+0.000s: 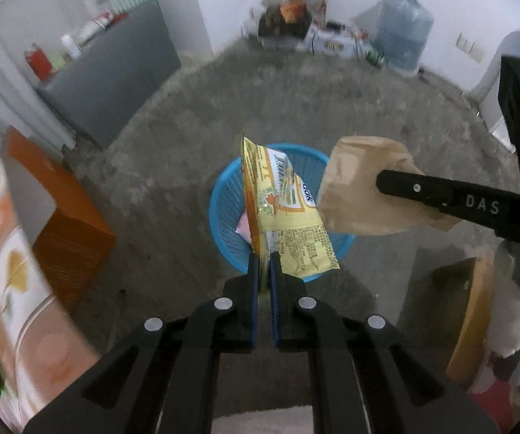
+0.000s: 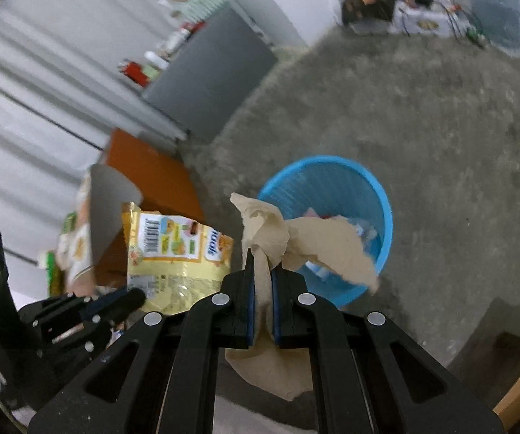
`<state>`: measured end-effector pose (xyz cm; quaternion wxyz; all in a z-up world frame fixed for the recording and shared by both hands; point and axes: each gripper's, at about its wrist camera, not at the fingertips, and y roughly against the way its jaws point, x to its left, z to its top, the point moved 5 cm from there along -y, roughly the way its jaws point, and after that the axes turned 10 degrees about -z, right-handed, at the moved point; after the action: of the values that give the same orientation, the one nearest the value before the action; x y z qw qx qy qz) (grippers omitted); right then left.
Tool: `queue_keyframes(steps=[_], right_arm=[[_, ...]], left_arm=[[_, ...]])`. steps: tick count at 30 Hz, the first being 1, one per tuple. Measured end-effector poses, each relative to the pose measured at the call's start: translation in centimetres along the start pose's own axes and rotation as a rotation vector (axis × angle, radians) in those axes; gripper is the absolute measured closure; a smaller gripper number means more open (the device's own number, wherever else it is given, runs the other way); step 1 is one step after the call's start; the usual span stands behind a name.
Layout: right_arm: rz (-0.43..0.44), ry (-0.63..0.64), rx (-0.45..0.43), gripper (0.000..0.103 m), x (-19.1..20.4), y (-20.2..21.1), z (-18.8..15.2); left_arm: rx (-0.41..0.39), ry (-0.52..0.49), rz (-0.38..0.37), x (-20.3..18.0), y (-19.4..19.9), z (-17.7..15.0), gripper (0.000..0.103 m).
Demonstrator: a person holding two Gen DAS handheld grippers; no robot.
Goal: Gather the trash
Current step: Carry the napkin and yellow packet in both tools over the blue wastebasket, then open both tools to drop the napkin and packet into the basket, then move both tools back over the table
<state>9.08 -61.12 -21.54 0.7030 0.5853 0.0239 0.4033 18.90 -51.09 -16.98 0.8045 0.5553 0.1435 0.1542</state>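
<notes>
With the left gripper (image 1: pixel 264 256) clamping the yellow wrapper (image 1: pixel 285 213) and the right gripper (image 2: pixel 260 264) pinching the brown paper (image 2: pixel 317 246), centre both inside the blue basket's (image 2: pixel 386 213) rim before letting go

Dim, flat light — blurred, fisheye-warped edges

At the bottom centre of the frame the left claw (image 1: pixel 264 258) has its blue pads pinched together on the lower edge of a yellow snack wrapper (image 1: pixel 285 213), which stands upright in front of a blue mesh basket (image 1: pixel 223 202) on the grey concrete floor (image 1: pixel 173 144). From the right edge the right claw (image 1: pixel 381 181) reaches in, closed on a crumpled brown paper bag (image 1: pixel 357 188) that hangs just right of the wrapper, over the basket's right rim. An orange cabinet (image 1: pixel 68 217) sits at the left, a grey unit (image 1: pixel 115 79) at upper left, and a large water bottle (image 1: pixel 402 32) at upper right.
</notes>
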Motion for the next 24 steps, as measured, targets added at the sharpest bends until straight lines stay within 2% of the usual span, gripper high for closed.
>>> queue_keyframes(steps=[3, 4, 5, 6, 7, 11, 15, 21, 24], right_arm=[[-0.018, -0.029, 0.033, 0.092, -0.6, -2.9, 1.2], [-0.025, -0.041, 0.041, 0.083, -0.9, -4.2, 1.6], [-0.032, -0.049, 0.052, 0.065, -1.3, -5.2, 1.8], [-0.046, -0.071, 0.063, 0.055, -1.9, -6.7, 2.1], [-0.057, -0.083, 0.071, 0.050, -2.3, -7.4, 2.3], [-0.085, -0.105, 0.087, 0.050, -3.6, -9.0, 2.2], [-0.073, -0.126, 0.073, 0.050, -4.3, -8.3, 1.7], [-0.056, -0.148, -0.002, 0.050, -4.7, -5.2, 1.1], [-0.049, -0.125, -0.078, 0.050, -4.1, -1.8, -0.1]], left_arm=[[0.035, 0.017, -0.022, 0.6, -3.9, 1.8, 0.093], [0.035, 0.028, -0.029, 0.7, -4.7, 2.2, 0.088], [0.035, 0.043, -0.035, 1.0, -5.7, 2.7, 0.083], [0.036, 0.059, -0.046, 1.2, -6.5, 3.0, 0.070], [0.042, 0.078, -0.045, 1.5, -7.4, 3.3, 0.062], [0.032, 0.098, -0.050, 1.3, -8.7, 4.1, 0.060], [-0.005, 0.087, -0.066, 0.5, -7.7, 4.1, 0.054], [-0.078, 0.079, -0.091, -0.1, -4.2, 3.7, 0.049], [-0.138, 0.093, -0.131, -0.1, -1.1, 3.1, 0.048]])
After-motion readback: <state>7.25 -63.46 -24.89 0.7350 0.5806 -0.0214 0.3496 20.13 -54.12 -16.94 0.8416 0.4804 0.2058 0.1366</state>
